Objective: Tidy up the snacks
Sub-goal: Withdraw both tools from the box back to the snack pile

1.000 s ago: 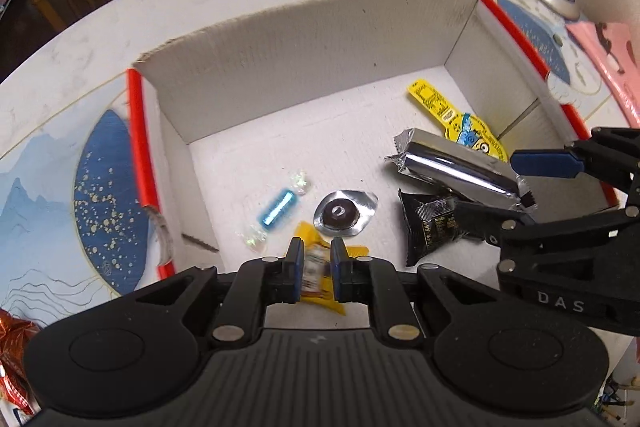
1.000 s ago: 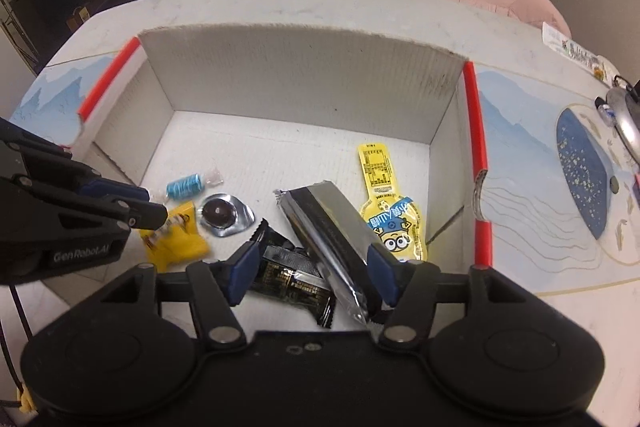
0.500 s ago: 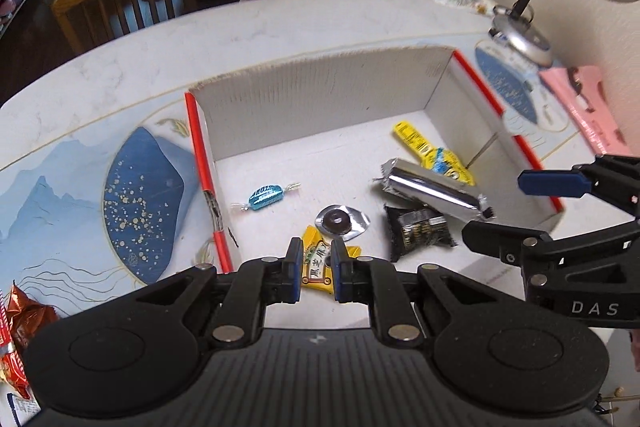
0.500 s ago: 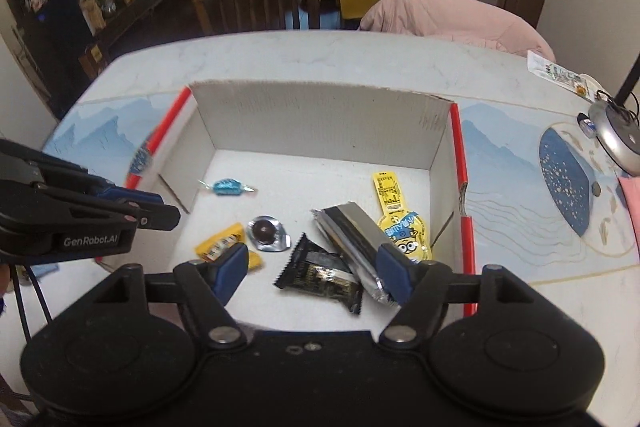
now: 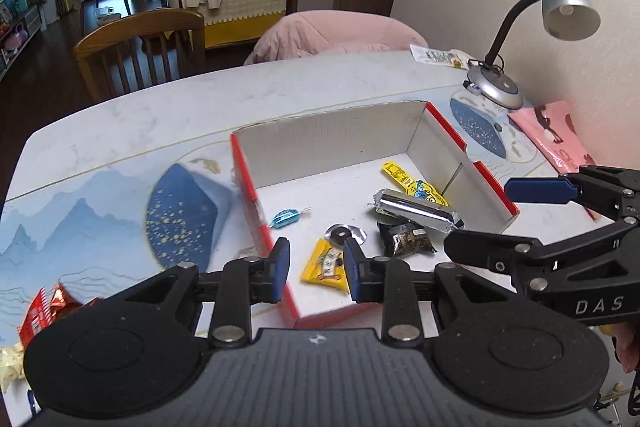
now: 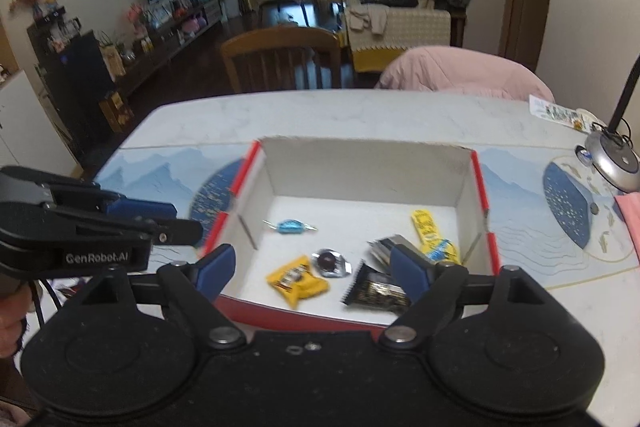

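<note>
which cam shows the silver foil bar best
The left wrist view: the silver foil bar lies in full view in the box, end to end. In the right wrist view, the right gripper's finger hides most of it, leaving only a blurred end.

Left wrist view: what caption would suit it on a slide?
Both grippers, left and right, hover open above a cardboard box holding six wrapped snacks on a table.

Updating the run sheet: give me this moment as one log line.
left gripper: open, empty | right gripper: open, empty | box: six snacks inside
</note>
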A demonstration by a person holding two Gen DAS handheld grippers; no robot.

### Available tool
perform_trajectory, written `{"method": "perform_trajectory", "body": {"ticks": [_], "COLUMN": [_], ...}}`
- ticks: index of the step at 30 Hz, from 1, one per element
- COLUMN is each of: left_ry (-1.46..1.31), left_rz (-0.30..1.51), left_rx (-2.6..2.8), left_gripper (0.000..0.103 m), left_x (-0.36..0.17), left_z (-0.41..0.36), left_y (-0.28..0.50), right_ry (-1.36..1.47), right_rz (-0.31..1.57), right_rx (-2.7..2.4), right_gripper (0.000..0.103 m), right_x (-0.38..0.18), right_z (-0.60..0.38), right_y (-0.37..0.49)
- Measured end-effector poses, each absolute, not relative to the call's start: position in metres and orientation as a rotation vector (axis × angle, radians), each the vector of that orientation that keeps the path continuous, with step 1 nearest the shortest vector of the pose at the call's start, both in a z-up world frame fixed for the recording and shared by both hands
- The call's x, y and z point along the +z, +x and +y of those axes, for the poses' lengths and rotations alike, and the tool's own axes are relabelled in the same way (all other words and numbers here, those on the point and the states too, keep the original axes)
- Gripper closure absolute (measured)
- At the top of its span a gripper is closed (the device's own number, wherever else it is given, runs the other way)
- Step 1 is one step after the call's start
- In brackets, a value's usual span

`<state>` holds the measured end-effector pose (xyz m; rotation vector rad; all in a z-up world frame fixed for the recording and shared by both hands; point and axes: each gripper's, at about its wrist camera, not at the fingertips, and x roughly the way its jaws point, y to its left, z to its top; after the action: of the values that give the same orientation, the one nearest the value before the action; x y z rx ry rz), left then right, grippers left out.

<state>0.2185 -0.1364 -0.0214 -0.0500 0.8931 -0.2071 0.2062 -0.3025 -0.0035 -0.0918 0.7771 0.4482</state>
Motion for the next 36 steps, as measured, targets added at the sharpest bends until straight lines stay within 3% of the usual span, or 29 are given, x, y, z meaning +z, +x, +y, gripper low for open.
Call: {"method": "perform_trajectory", "body": {"ticks": [2, 6, 12, 15, 22, 25, 36], "left_ry": [-0.056, -0.089, -0.126, -0.135, -0.2, -0.222, -0.322], "left_rz": [0.884, 0.857, 0.84, 0.832, 0.828, 0.816, 0.888], "left_rx": [-0.198, -0.157, -0.091, -0.045, 0.037, 0.083, 0.254], "left_gripper": [0.073, 0.049, 0.048, 0.04, 0.039, 0.029, 0.027], "left_x": [-0.019, -0.016, -0.016, -0.019, -0.028, -0.033, -0.08], "left_z": [-0.125, -0.096, -0.053, -0.03, 0.02, 0.044, 0.124], "left_y": [0.208, 0.187, 0.154, 0.137, 0.104, 0.09, 0.066], "right_ry": [-0.093, -0.083, -0.068, -0.066, -0.087, -0.112, -0.209], "right_rz": [0.758, 0.734, 0.718, 0.716, 0.739, 0.757, 0.843], "right_rx": [0.467, 0.517, 0.589, 0.626, 0.694, 0.718, 0.768], "right_gripper": [0.014, 0.01, 0.004, 0.003, 0.0, 0.0, 0.0], "right_x": [-0.001, 0.0, -0.006, -0.011, -0.022, -0.028, -0.067], "right_z": [-0.293, -0.273, -0.238, -0.222, -0.181, -0.165, -0.112], "right_y": [0.2, 0.189, 0.176, 0.168, 0.155, 0.149, 0.141]}}
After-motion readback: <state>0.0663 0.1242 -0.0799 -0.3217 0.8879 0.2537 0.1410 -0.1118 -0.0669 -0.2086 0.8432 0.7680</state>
